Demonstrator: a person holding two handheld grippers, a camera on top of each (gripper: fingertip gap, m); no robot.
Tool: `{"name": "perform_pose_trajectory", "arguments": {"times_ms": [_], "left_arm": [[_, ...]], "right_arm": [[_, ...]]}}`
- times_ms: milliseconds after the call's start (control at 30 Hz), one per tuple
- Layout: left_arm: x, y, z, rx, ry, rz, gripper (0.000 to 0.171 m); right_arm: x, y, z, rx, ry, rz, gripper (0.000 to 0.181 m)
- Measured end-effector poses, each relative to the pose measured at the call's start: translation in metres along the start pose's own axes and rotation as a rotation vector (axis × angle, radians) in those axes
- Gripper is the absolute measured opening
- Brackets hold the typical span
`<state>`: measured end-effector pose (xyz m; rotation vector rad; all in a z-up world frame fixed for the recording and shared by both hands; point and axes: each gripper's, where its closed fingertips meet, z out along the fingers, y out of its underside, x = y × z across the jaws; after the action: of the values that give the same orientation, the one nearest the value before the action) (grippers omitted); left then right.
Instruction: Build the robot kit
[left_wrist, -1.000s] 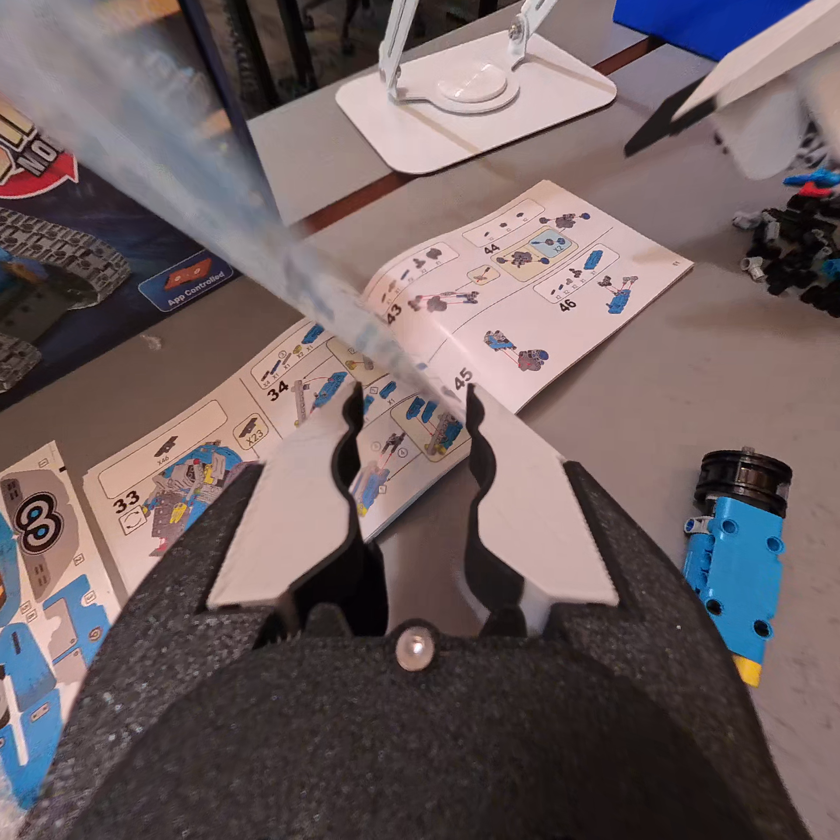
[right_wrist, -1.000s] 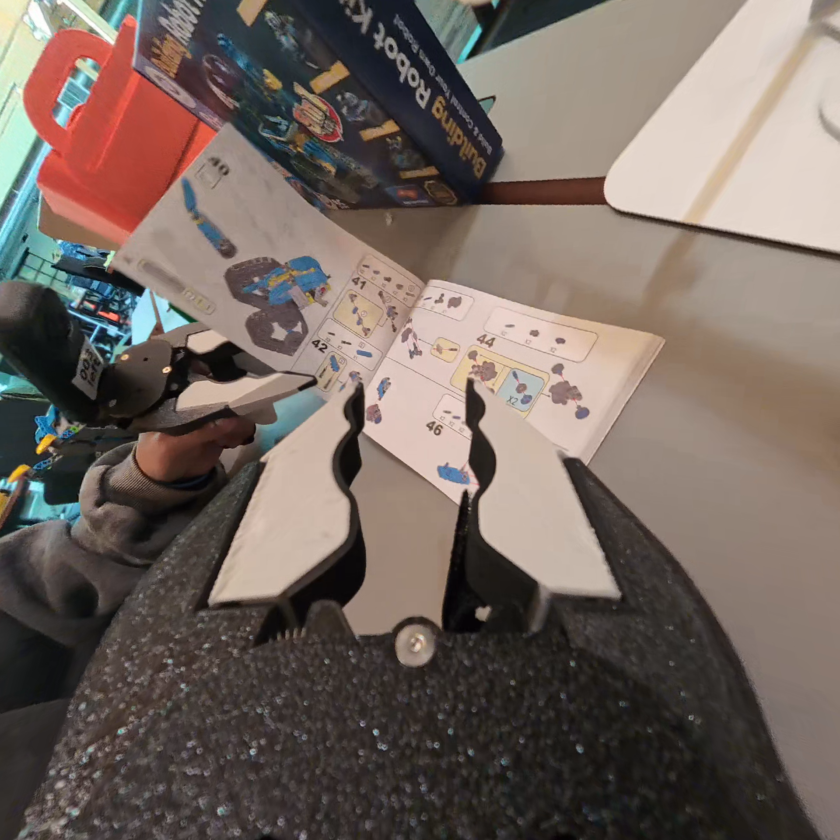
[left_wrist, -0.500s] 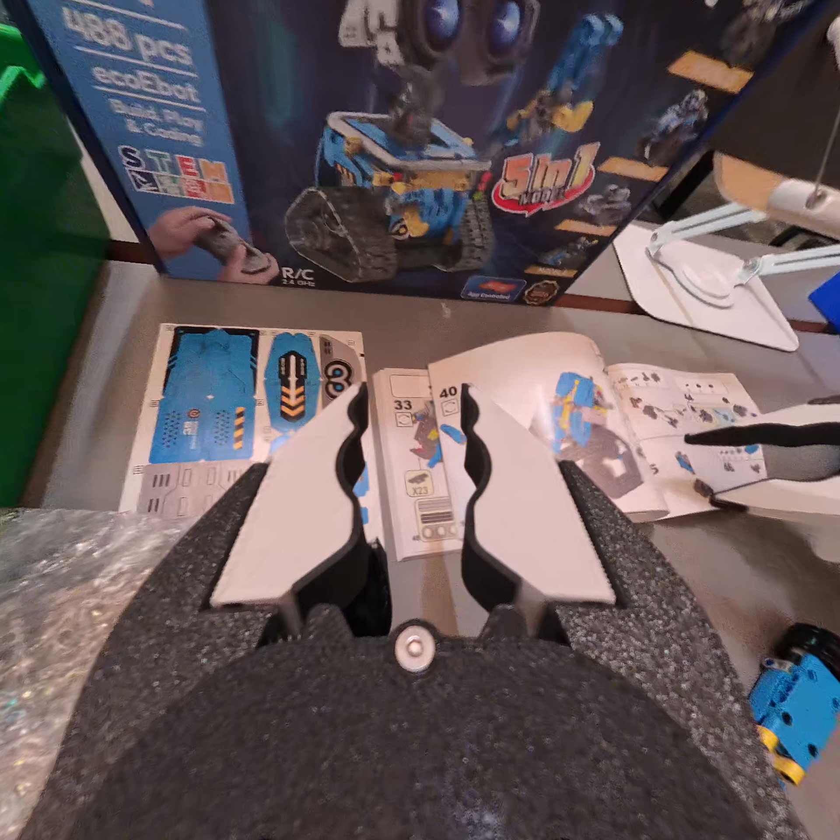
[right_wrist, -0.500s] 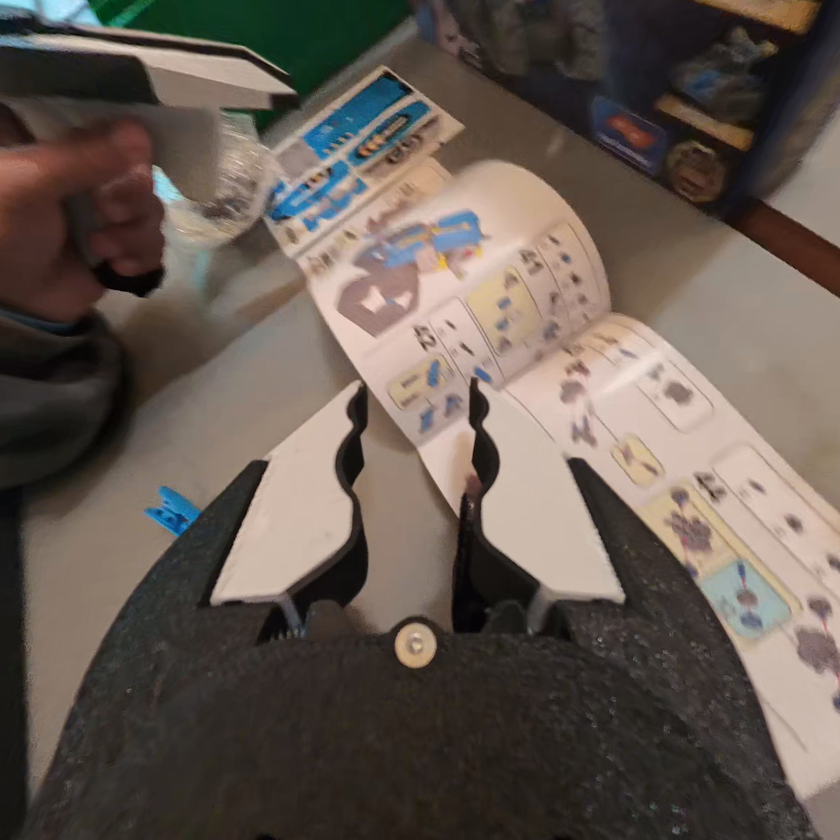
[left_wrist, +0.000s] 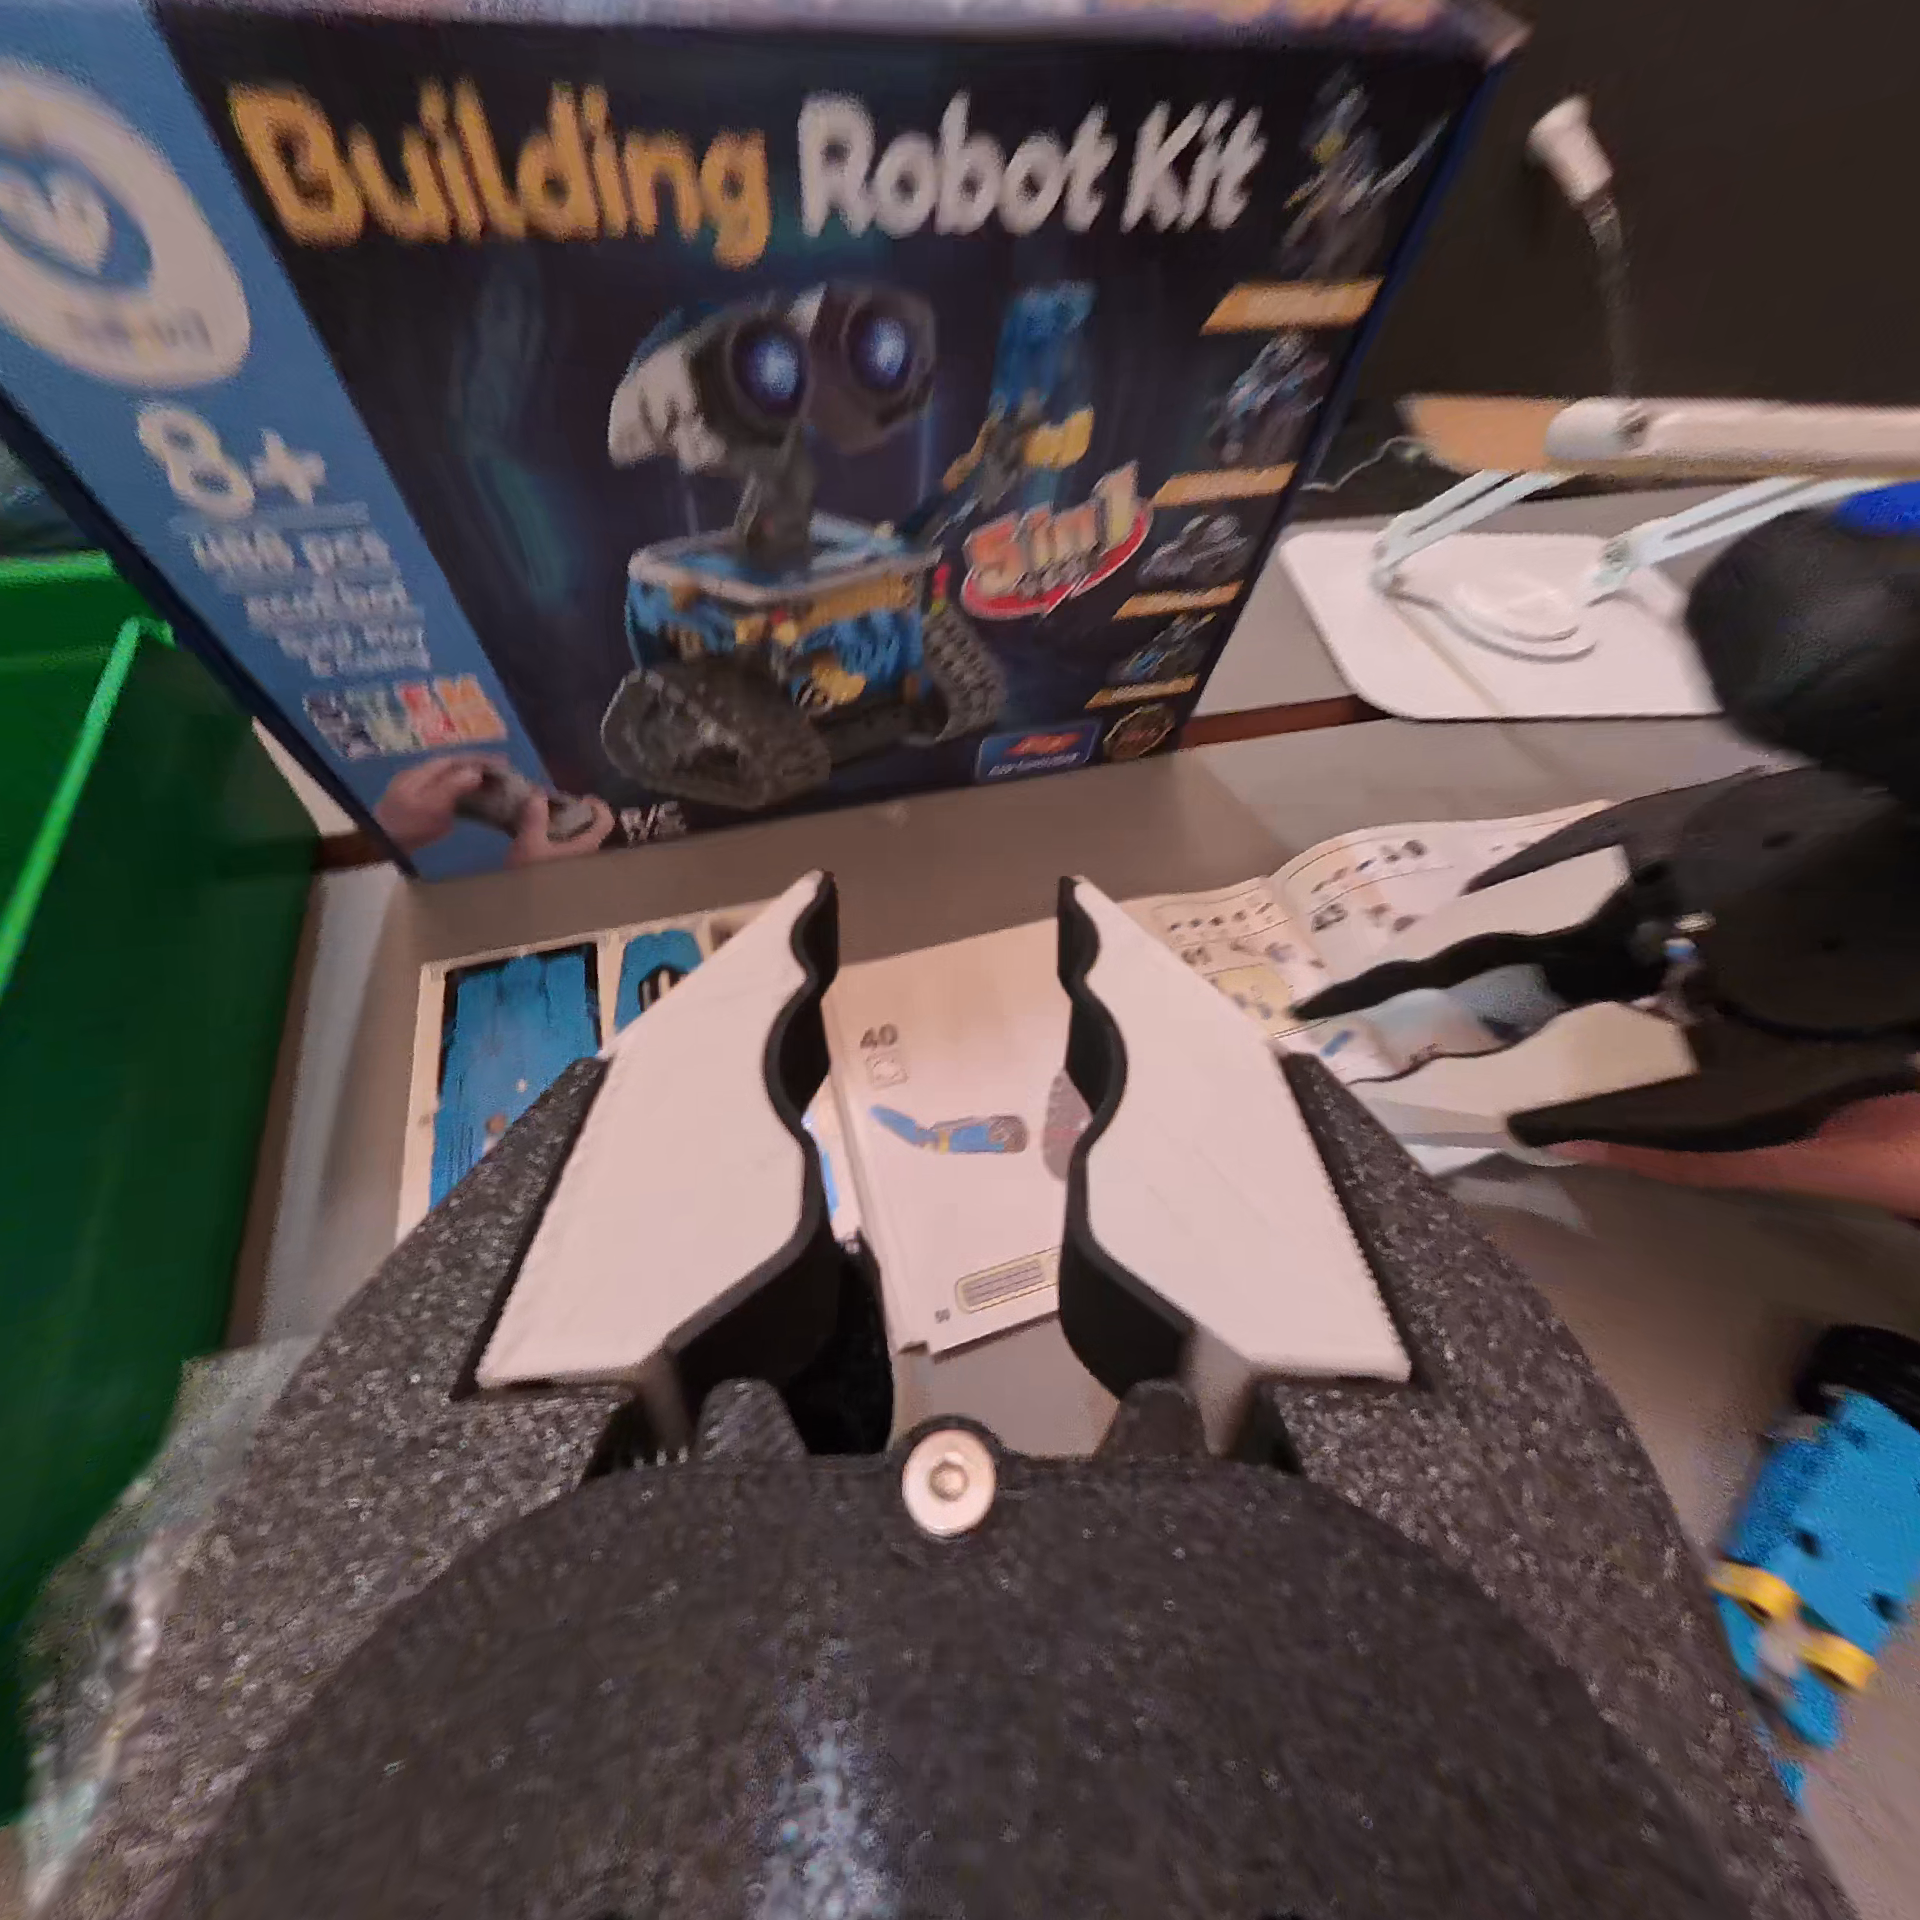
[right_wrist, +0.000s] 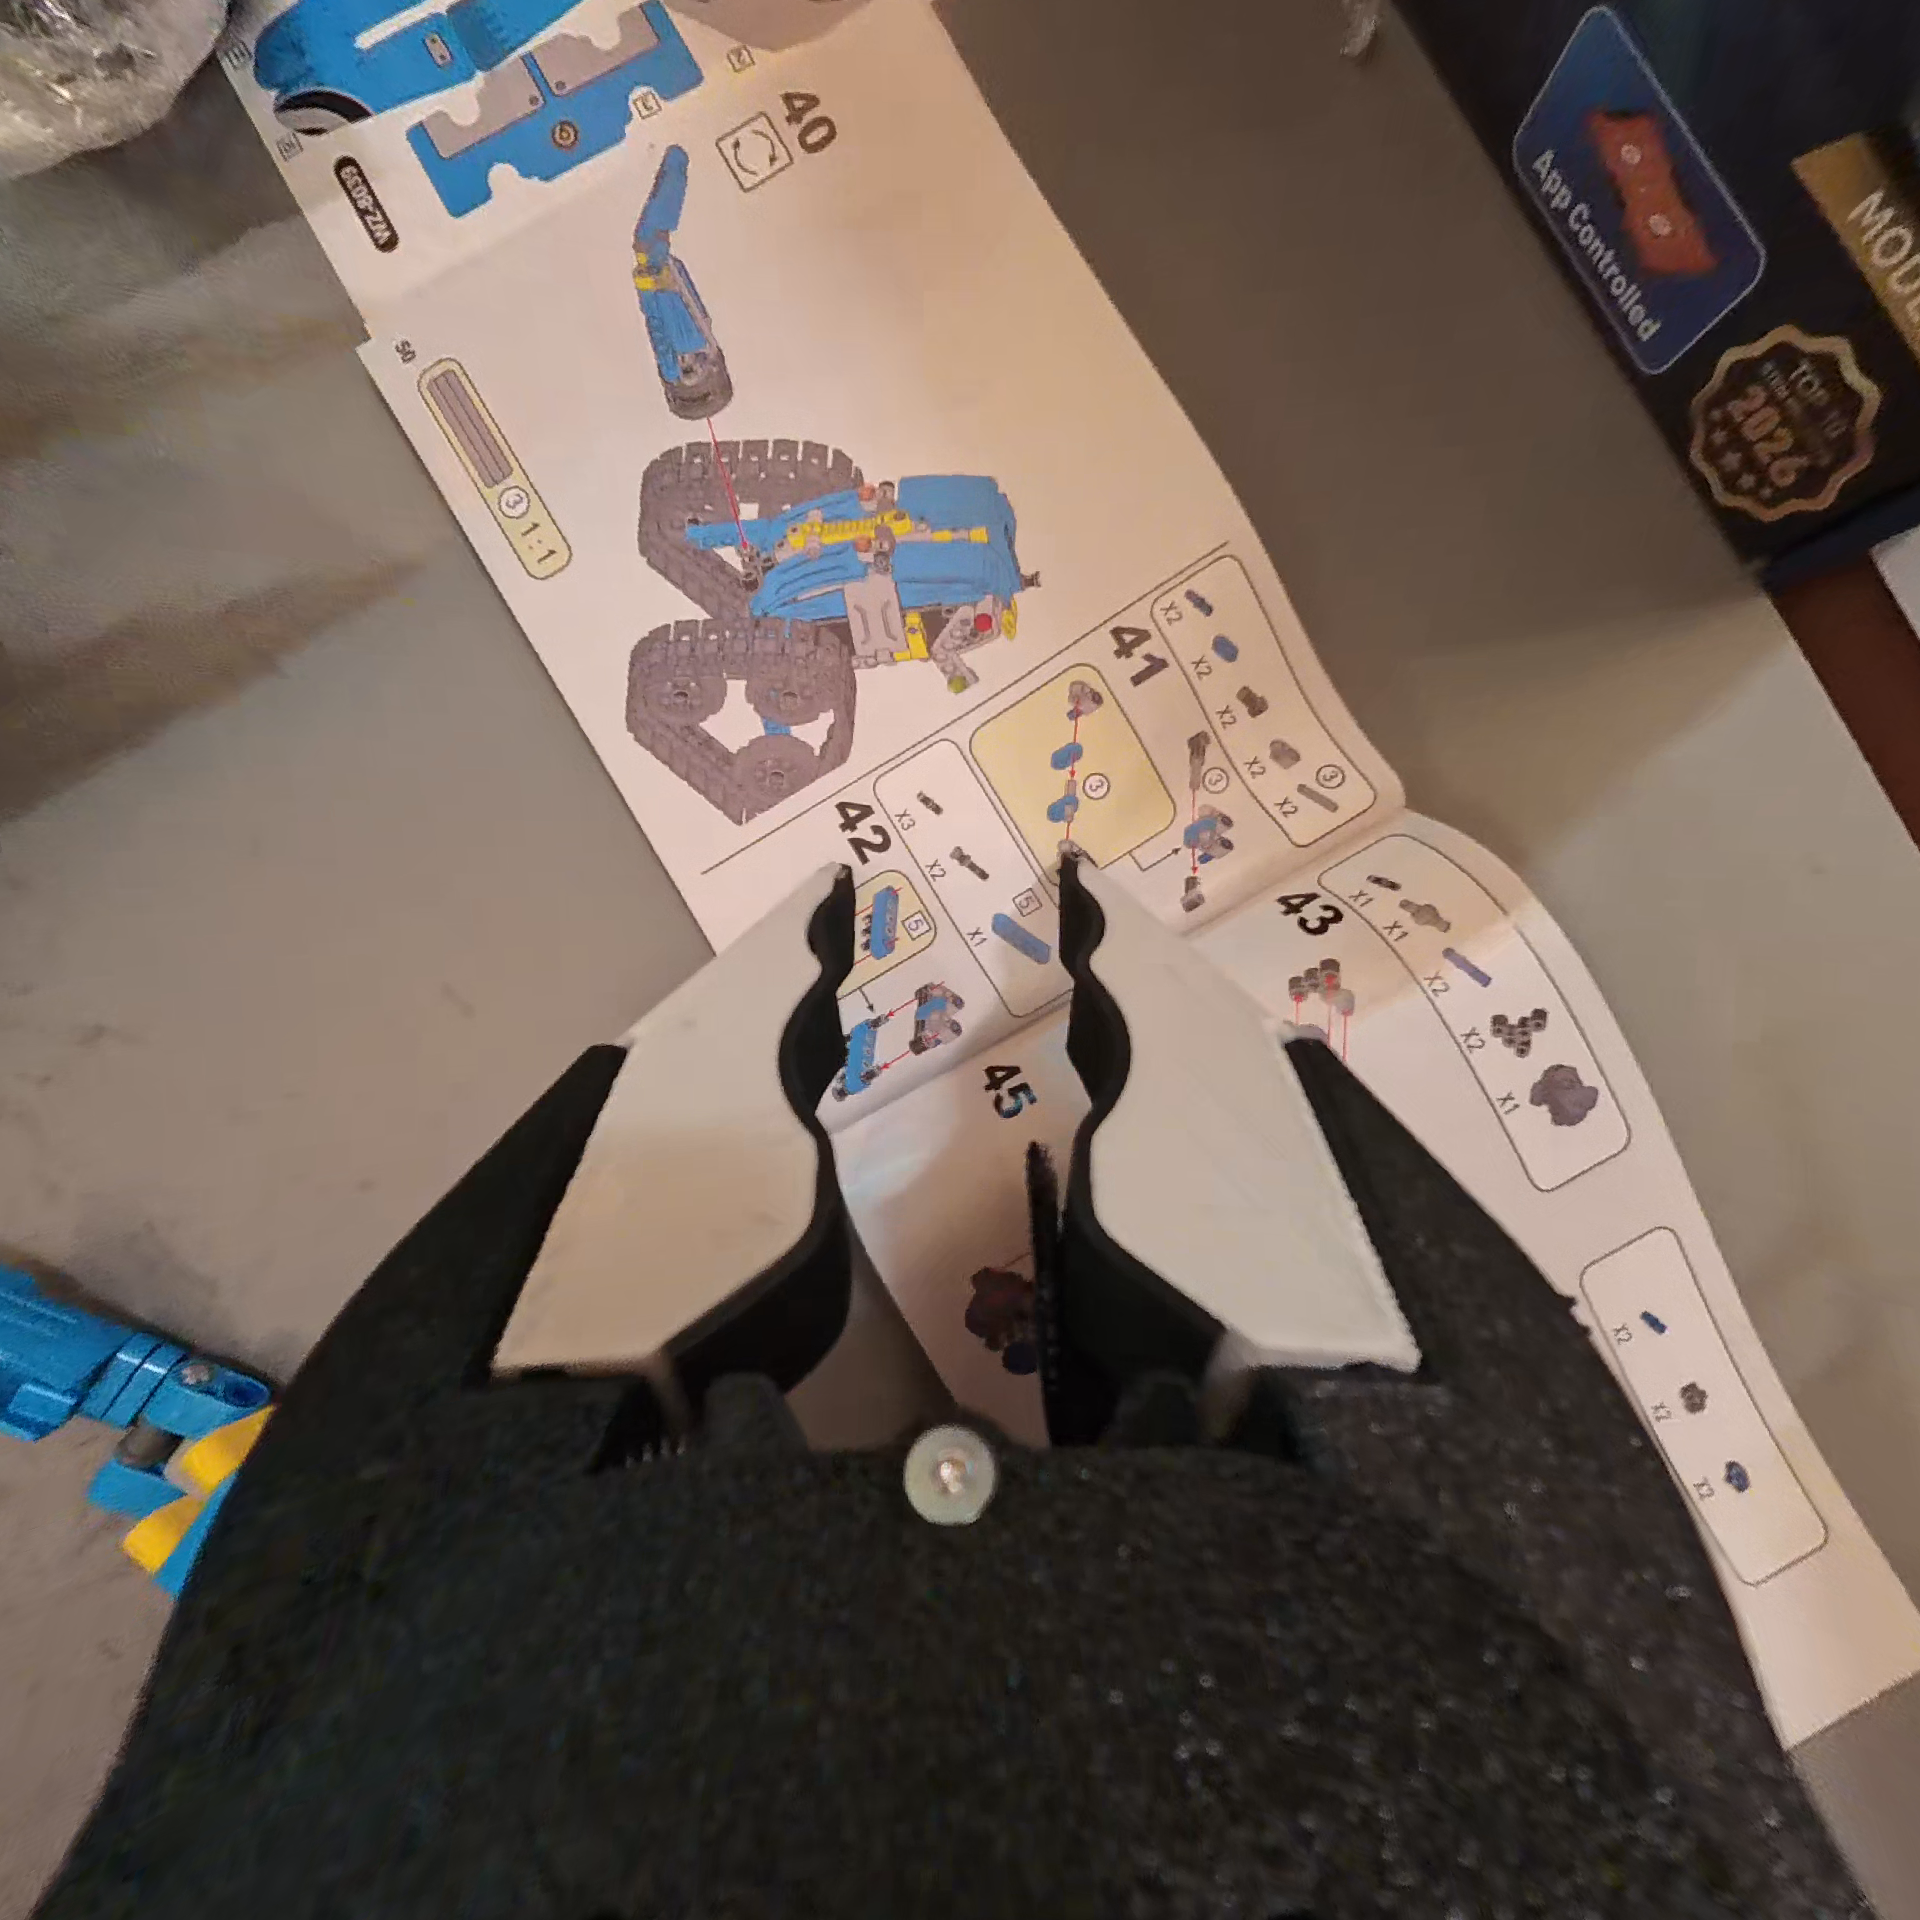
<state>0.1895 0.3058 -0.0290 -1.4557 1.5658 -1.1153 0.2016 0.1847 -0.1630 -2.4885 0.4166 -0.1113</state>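
An open instruction booklet (right_wrist: 935, 436) lies on the grey table (right_wrist: 260, 935), its left page curling up a little. My right gripper (right_wrist: 951, 878) is open and hovers low over the booklet's fold, fingers (right_wrist: 1174, 1122) either side of the printed steps, holding nothing. My left gripper (left_wrist: 945, 914) is open and empty above the booklet's left page (left_wrist: 935, 1143). In the left wrist view the right gripper (left_wrist: 1382, 951) comes in from the right over the far pages. A blue and yellow built part (right_wrist: 104, 1392) lies left of the right gripper; it also shows in the left wrist view (left_wrist: 1808, 1558).
A large dark blue kit box (left_wrist: 810, 416) stands upright behind the booklet. A blue sticker sheet (left_wrist: 509, 1049) lies left of the booklet. A green bin (left_wrist: 104, 935) is at the far left, bubble wrap (left_wrist: 156, 1507) in front of it. A white lamp base (left_wrist: 1455, 623) is at the back right. The grippers' ends are close to 20 cm from one another.
The lifted page has come down to the left and is out of my left gripper. My left gripper swung to face the box. My right gripper moved down close over the booklet.
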Motion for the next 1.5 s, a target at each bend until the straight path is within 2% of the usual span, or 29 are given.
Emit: {"name": "perform_pose_trajectory", "arguments": {"times_ms": [100,200,300,367,467,567,667,733,767,867,900,967,1067,1133,1200,1300,1400,1433,1500], "left_arm": [[0.032,-0.034,-0.023,0.038,0.092,0.035,0.047],[0.074,-0.06,-0.067,0.082,0.214,0.071,0.053],[0.11,-0.077,-0.137,0.147,0.307,0.14,0.061],[0.12,-0.076,-0.192,0.186,0.326,0.215,0.065],[0.129,-0.041,-0.28,0.15,0.437,0.379,0.063],[0.1,-0.005,-0.355,0.093,0.465,0.4,0.063],[0.056,0.029,-0.424,0.072,0.546,0.331,0.054],[0.027,0.056,-0.461,0.095,0.643,0.258,0.053],[0.0,0.063,-0.464,0.129,0.587,0.198,0.051],[-0.097,0.101,-0.435,0.129,0.323,-0.004,0.055],[-0.121,0.118,-0.422,0.114,0.263,-0.053,0.06],[-0.15,0.148,-0.398,0.085,0.214,-0.122,0.072],[-0.153,0.177,-0.366,0.067,0.248,-0.162,0.086],[-0.147,0.193,-0.349,0.036,0.256,-0.132,0.089],[-0.144,0.205,-0.334,0.008,0.227,-0.077,0.089],[-0.138,0.21,-0.323,0.006,0.192,-0.012,0.091],[-0.126,0.21,-0.322,-0.005,0.192,0.03,0.085],[-0.123,0.21,-0.322,-0.006,0.189,0.04,0.083],[-0.119,0.211,-0.321,-0.007,0.18,0.061,0.08]], "right_arm": [[0.002,-0.002,-0.001,0.023,0.022,0.01,0.04],[-0.004,-0.012,-0.014,0.072,-0.019,0.081,0.045],[-0.021,-0.034,-0.05,0.184,-0.067,0.077,0.046],[-0.044,-0.046,-0.074,0.237,-0.13,0.062,0.051],[-0.073,-0.059,-0.103,0.305,-0.189,0.044,0.053],[-0.113,-0.072,-0.119,0.365,-0.247,0.028,0.059],[-0.19,-0.088,-0.124,0.465,-0.347,-0.07,0.061],[-0.257,-0.093,-0.111,0.516,-0.405,-0.129,0.08],[-0.293,-0.092,-0.099,0.518,-0.445,-0.145,0.089],[-0.367,-0.103,-0.057,0.523,-0.427,-0.122,0.091],[-0.378,-0.112,-0.046,0.536,-0.384,-0.097,0.097],[-0.389,-0.126,-0.025,0.528,-0.275,-0.055,0.095],[-0.399,-0.143,-0.004,0.552,-0.205,-0.013,0.094],[-0.392,-0.159,0.002,0.619,-0.105,-0.022,0.094],[-0.394,-0.172,0.005,0.675,-0.096,-0.011,0.091],[-0.402,-0.185,0.014,0.733,-0.12,-0.013,0.094],[-0.393,-0.196,0.023,0.777,-0.042,-0.025,0.097],[-0.388,-0.198,0.026,0.78,-0.028,-0.024,0.092],[-0.386,-0.201,0.026,0.767,-0.08,-0.036,0.092]]}}
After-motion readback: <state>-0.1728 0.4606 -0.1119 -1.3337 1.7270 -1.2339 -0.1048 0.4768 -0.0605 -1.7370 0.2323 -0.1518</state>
